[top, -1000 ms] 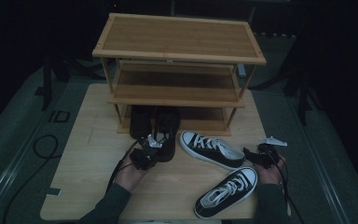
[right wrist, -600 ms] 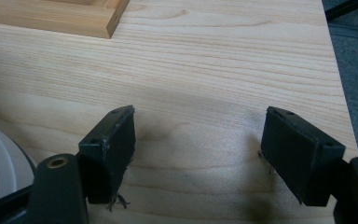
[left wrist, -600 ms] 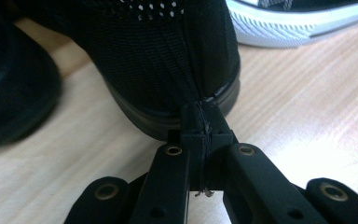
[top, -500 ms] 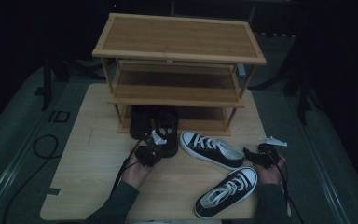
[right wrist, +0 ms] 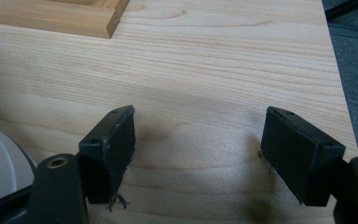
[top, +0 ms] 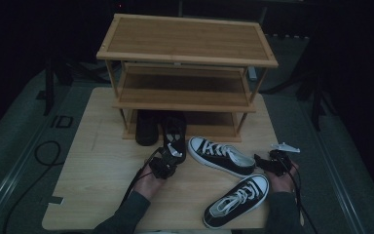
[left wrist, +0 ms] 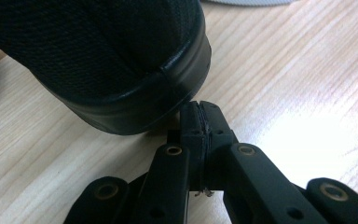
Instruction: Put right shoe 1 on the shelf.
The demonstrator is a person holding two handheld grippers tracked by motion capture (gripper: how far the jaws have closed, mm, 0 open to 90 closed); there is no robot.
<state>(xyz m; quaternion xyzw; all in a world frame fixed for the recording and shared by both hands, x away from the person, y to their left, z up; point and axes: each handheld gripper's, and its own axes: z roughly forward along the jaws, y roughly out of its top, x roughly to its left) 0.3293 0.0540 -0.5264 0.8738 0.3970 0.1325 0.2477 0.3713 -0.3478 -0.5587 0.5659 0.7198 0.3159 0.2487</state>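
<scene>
Heel of an all-black shoe (top: 174, 134) sticks out from under the bottom tier of the wooden shoe rack (top: 185, 53), toe pointing inward, long axis running away from the person. The left gripper (top: 168, 158) sits right at that heel, jaws pressed together on nothing, tips just beside the black rubber sole (left wrist: 140, 100). The right gripper (top: 262, 161) rests farther off with jaws spread wide, beside two black-and-white sneakers (top: 221, 155) on the table (top: 97, 156).
</scene>
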